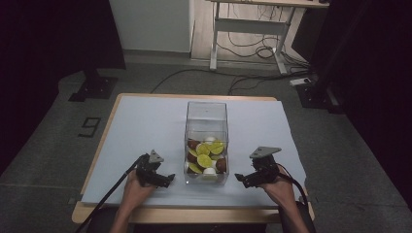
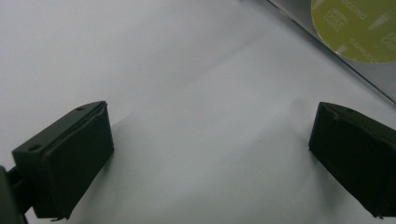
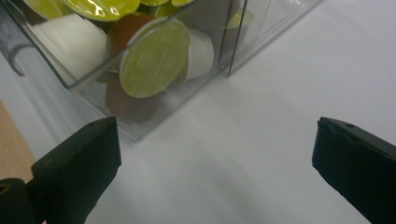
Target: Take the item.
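Observation:
A clear plastic box (image 1: 206, 112) stands in the middle of the table, its near half filled with several coffee capsules (image 1: 205, 155) that have lime-green foil lids and brown or white bodies. My left gripper (image 1: 165, 180) rests on the white mat just left of the box, open, nothing between its jaws. My right gripper (image 1: 242, 178) sits just right of the box, also open and empty. In the right gripper view the box wall (image 3: 140, 128) and a green-lidded capsule (image 3: 154, 58) are close ahead. A green lid (image 2: 359, 28) shows through the box in the left gripper view.
A white mat (image 1: 145, 126) covers the wooden table (image 1: 97, 213). Bare mat lies to the left and right of the box. Beyond the table are a desk frame (image 1: 248, 29) and cables (image 1: 252, 48) on the floor.

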The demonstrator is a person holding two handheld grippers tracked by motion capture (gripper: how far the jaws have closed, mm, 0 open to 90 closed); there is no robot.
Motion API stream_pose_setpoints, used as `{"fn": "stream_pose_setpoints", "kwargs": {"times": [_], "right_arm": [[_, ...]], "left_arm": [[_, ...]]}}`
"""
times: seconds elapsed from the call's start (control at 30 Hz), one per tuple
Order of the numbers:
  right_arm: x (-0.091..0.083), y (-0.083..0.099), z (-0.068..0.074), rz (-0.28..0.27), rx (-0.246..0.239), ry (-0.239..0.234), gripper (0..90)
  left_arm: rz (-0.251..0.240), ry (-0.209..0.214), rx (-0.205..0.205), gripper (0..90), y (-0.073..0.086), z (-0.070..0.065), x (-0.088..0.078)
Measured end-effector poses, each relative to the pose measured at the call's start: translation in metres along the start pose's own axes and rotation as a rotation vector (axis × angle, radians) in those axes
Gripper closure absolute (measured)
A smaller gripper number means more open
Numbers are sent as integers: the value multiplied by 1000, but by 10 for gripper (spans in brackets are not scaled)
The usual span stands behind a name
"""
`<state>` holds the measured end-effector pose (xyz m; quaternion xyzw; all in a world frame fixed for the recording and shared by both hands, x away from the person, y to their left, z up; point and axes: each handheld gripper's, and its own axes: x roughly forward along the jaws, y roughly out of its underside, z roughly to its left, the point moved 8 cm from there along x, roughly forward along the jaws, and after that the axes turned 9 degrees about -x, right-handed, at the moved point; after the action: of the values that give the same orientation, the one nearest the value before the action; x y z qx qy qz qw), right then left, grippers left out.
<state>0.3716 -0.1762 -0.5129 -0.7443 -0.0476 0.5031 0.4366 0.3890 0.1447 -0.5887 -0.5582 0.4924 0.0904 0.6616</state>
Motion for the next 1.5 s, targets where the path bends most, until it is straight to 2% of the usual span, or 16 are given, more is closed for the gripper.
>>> {"fn": "stream_pose_setpoints", "kwargs": {"times": [0.27,0.33,0.47,0.8,0.97,1.03,1.33,1.5], "right_arm": [[-4,-14,3,-2,-16,-16,14],[-6,-22,6,-2,-24,-39,13],[-7,-30,8,-7,-33,-50,13],[-9,-55,12,-44,-60,-78,14],[-7,-66,14,-49,-63,-100,20],[-3,-72,17,-31,-82,-121,35],[7,-84,22,-29,-94,-136,73],[17,-87,27,7,-90,-148,89]], "left_arm": [[0,0,0,0,0,0,0],[1,0,1,0,0,0,0],[1,0,1,0,0,0,0],[-1,0,0,0,0,0,0],[-1,0,0,0,0,0,0],[-1,0,0,0,0,0,0],[-2,0,-1,0,0,0,0],[-2,0,0,0,0,0,0]]}}
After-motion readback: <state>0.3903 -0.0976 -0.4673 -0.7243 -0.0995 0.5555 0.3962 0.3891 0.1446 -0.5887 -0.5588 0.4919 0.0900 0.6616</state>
